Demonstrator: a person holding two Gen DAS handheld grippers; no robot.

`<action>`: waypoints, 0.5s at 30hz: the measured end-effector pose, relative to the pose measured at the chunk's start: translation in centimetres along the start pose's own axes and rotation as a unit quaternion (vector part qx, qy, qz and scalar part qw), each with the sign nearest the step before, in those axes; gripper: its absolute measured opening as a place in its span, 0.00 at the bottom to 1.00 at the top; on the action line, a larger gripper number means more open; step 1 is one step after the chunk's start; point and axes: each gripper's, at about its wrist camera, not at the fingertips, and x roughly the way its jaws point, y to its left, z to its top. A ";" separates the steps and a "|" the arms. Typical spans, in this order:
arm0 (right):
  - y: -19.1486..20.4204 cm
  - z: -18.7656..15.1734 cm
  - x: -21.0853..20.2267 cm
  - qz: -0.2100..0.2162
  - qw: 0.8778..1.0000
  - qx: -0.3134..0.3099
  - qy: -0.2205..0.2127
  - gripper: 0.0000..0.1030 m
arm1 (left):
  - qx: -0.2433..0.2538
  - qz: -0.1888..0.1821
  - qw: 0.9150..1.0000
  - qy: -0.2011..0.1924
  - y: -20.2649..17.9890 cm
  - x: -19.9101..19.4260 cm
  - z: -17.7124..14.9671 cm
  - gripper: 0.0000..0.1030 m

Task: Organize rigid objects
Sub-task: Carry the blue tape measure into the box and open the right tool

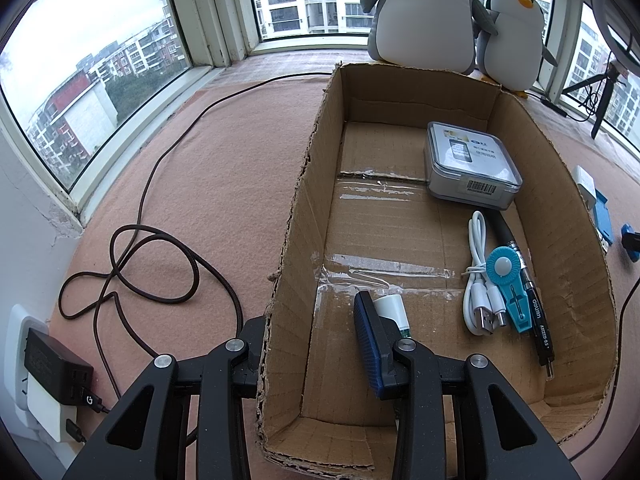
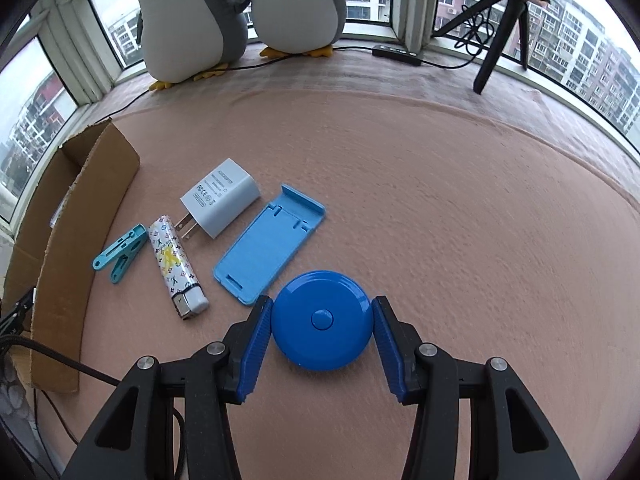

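Cardboard box [image 1: 572, 240] sits open-topped on pink mat, walls torn, tape across floor. My left gripper [image 1: 316, 344] straddles its left wall, jaws spread, one blue pad inside beside small white stick [image 1: 394, 310]. Inside: clear case [image 1: 472, 162], white cable [image 1: 480, 280], pen [image 1: 536, 312]. My right gripper [image 2: 320, 336] jaws spread around round glossy blue tape measure [image 2: 320, 320] on mat; contact unclear.

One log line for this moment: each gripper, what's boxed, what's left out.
left gripper: open, straddling box wall | right gripper: open around blue disc | out: charger, lighter, stand, clip
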 end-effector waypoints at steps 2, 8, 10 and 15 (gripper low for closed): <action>-0.2 -0.1 -0.4 0.004 1.000 0.005 -0.004 0.45 | 0.000 0.000 1.000 0.000 0.0 0.0 0.0 0.36; 0.8 0.5 -2.5 0.015 0.999 0.000 -0.028 0.45 | 0.000 0.000 1.000 0.000 0.0 0.0 0.0 0.36; 1.6 1.0 -3.4 0.023 0.999 -0.006 -0.041 0.45 | 0.000 0.000 1.000 0.000 0.0 0.0 0.0 0.36; 4.6 2.5 -5.5 0.048 0.996 -0.033 -0.069 0.45 | -0.001 0.000 1.000 0.000 0.0 0.0 0.0 0.36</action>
